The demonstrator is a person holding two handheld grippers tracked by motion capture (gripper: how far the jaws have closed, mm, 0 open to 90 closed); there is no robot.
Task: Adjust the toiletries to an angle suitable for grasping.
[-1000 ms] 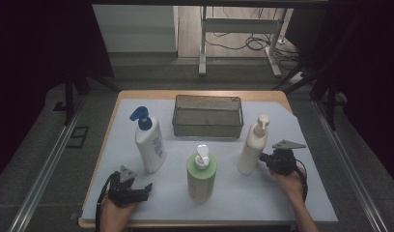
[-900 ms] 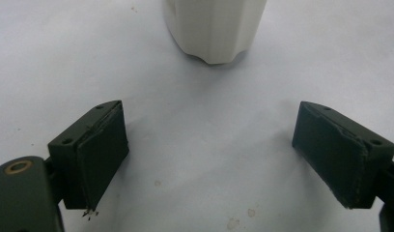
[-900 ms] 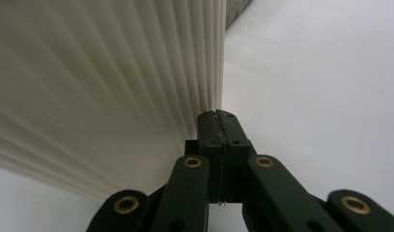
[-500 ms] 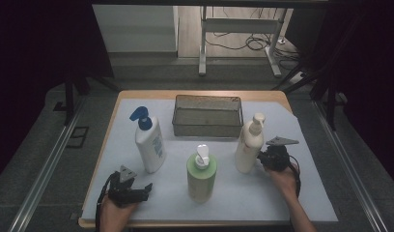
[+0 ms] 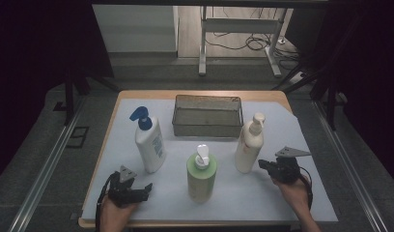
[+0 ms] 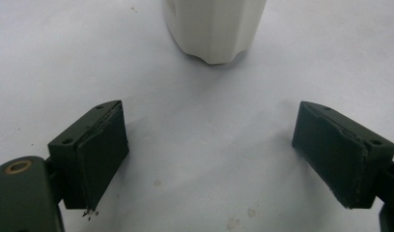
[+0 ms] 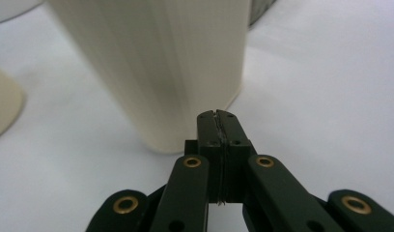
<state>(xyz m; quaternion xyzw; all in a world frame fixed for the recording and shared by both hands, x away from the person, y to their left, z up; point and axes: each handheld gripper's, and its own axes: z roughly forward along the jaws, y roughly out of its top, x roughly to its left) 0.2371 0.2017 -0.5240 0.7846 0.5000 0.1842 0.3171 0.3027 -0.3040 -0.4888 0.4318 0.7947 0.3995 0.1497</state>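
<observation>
Right gripper view shows the right gripper (image 7: 218,116) clenched empty beside the tall cream plastic pump bottle (image 7: 175,63) near the table's right edge — probably smooth, top-heavy — so grasp its middle body.

A wooden table (image 5: 200,94) under a pale sheet (image 5: 282,193) stands on a grey floor (image 5: 40,159), with metal rails (image 5: 48,166) along both sides. Beyond it a metal-legged frame (image 5: 238,29) stands over tangled cables (image 5: 248,44) on lighter flooring, and dark curtains (image 5: 35,43) close in left and right.
</observation>
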